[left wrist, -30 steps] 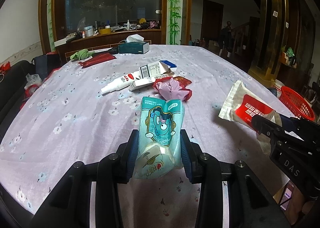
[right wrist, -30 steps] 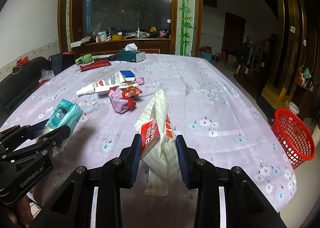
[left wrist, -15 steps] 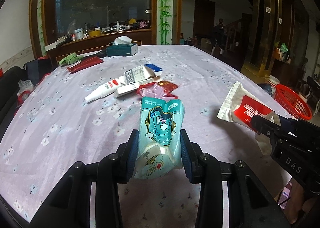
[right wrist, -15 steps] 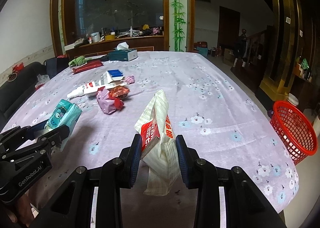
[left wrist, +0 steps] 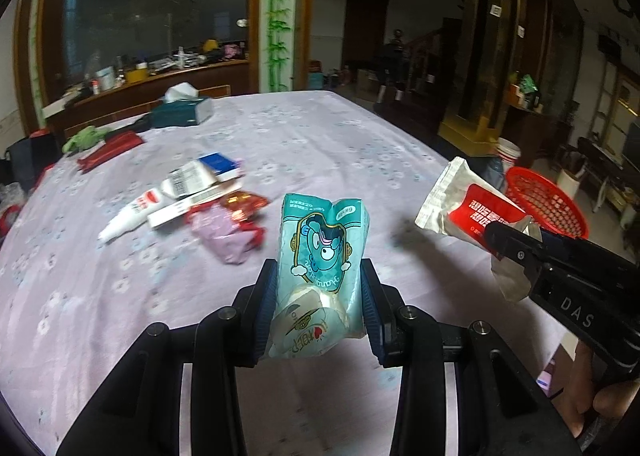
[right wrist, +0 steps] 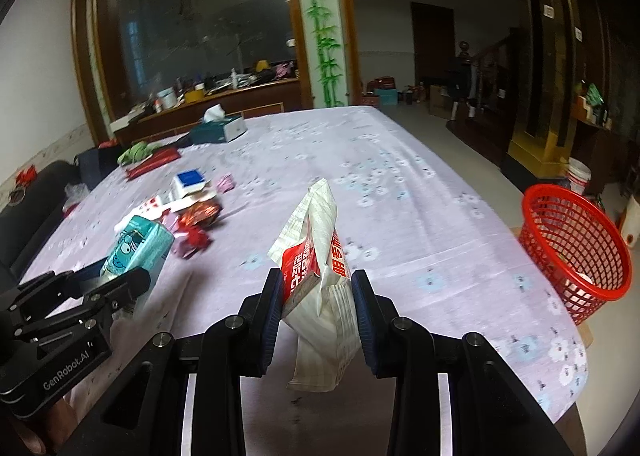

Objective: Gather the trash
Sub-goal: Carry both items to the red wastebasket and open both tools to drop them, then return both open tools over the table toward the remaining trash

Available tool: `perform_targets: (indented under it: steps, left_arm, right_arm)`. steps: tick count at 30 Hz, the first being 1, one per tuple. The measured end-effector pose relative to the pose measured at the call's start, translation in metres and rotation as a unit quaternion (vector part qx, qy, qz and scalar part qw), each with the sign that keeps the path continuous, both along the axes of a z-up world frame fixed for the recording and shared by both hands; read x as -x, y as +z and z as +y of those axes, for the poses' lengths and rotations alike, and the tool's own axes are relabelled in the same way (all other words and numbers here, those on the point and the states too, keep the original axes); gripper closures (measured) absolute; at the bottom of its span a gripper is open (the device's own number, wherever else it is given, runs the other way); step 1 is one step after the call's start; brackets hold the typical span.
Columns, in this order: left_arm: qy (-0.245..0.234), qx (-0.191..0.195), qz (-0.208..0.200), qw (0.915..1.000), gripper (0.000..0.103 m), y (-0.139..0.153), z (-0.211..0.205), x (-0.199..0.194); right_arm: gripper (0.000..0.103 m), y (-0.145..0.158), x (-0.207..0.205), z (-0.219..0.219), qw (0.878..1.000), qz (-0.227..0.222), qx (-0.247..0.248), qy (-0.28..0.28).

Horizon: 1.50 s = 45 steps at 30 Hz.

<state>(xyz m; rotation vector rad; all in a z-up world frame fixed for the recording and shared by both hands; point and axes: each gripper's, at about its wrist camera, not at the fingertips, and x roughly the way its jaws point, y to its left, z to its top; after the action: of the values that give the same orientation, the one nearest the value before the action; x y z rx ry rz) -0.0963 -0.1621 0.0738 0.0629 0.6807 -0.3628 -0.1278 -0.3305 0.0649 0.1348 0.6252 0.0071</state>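
Wrappers fill both grippers. The right gripper (right wrist: 316, 292) is clamped on a white-and-red snack bag (right wrist: 320, 256), its long axis upright; the left gripper (left wrist: 318, 288) pinches a teal cartoon packet (left wrist: 320, 256), also upright. The red basket (right wrist: 576, 244) sits off the table's right edge, right of both grippers and nearer the right one. Left of the basket, beyond the teal packet, more wrappers (left wrist: 228, 228) lie on the tablecloth (left wrist: 340, 151).
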Motion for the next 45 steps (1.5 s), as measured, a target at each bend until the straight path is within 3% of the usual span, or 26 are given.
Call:
perform_targets:
  steps: [9,23,31,33,35,39,41,45]
  left_arm:
    - [-0.084,-0.007,0.005,0.9965,0.065,0.012,-0.075,-0.011]
    - [-0.216,0.027,0.022,0.9759,0.065,0.039,-0.227,-0.025]
    - [-0.244,0.046,0.058,0.9669,0.064,0.034,-0.304,-0.050]
    - [-0.248,0.057,0.066,0.9649,0.059,0.029,-0.319,-0.057]
    - [-0.242,0.060,0.071,0.9657,0.043,0.025,-0.329,-0.066]
    - [-0.234,0.063,0.091,0.9659,0.042,0.019,-0.322,-0.071]
    - [-0.225,0.055,0.082,0.9693,0.042,0.020,-0.311,-0.068]
    - [-0.213,0.042,0.067,0.9737,0.042,0.021,-0.276,-0.052]
  right_arm:
    - [0.066,0.013,0.010,-0.073,0.998,-0.006,-0.026,-0.064]
    - [0.066,0.044,0.045,-0.226,0.978,-0.033,-0.053,-0.200]
    - [0.065,0.053,0.046,-0.285,0.969,-0.038,-0.065,-0.235]
    - [0.065,0.051,0.042,-0.298,0.967,-0.036,-0.074,-0.239]
    - [0.063,0.049,0.038,-0.309,0.966,-0.036,-0.083,-0.242]
    - [0.058,0.042,0.018,-0.323,0.965,-0.023,-0.078,-0.251]
    - [0.052,0.038,0.015,-0.328,0.964,-0.020,-0.091,-0.249]
    - [0.052,0.039,0.026,-0.318,0.965,-0.028,-0.081,-0.248]
